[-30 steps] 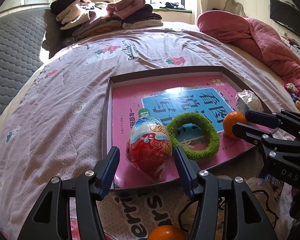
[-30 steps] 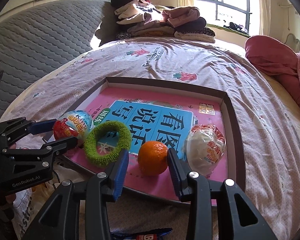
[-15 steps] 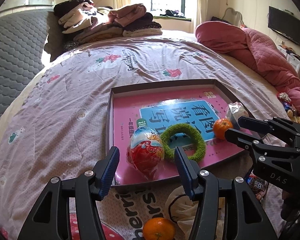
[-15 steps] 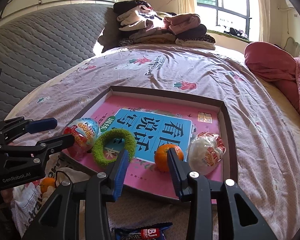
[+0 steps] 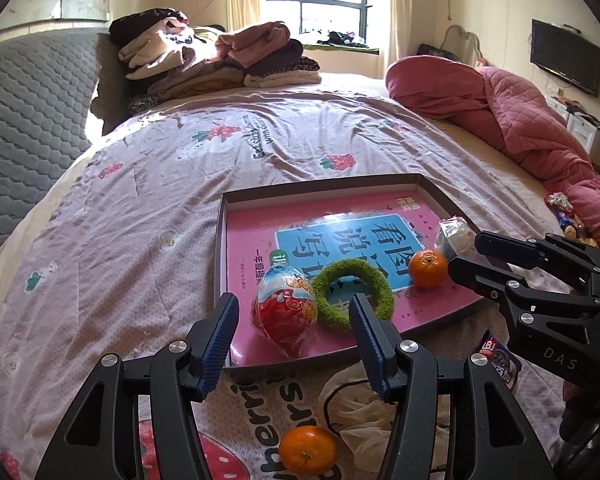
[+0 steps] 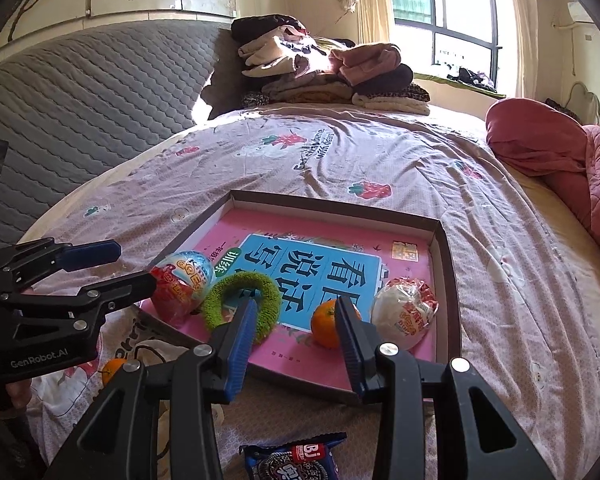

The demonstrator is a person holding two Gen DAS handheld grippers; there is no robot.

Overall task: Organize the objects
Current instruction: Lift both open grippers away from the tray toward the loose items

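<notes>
A shallow brown box (image 5: 221, 240) (image 6: 446, 264) with a pink book inside lies on the bed. In it are a red and blue egg toy (image 5: 283, 307) (image 6: 182, 282), a green fuzzy ring (image 5: 352, 294) (image 6: 242, 304), an orange (image 5: 427, 268) (image 6: 326, 324) and a white wrapped egg (image 5: 454, 234) (image 6: 404, 314). My left gripper (image 5: 292, 344) (image 6: 112, 268) is open and empty, just short of the box's near edge. My right gripper (image 6: 296, 344) (image 5: 466, 254) is open and empty, in front of the orange.
Outside the box, near me, lie a second orange (image 5: 307, 455) (image 6: 114, 368), a mesh bag (image 5: 358, 404) and a blue biscuit packet (image 6: 296, 456) (image 5: 498, 358). Folded clothes (image 5: 212, 60) and a red quilt (image 5: 520, 120) sit at the back of the bed.
Both grippers have drawn back from the box, open and empty; the egg toy and the orange, between their fingers before, now lie beyond the fingertips. Objects in the box have not moved.
</notes>
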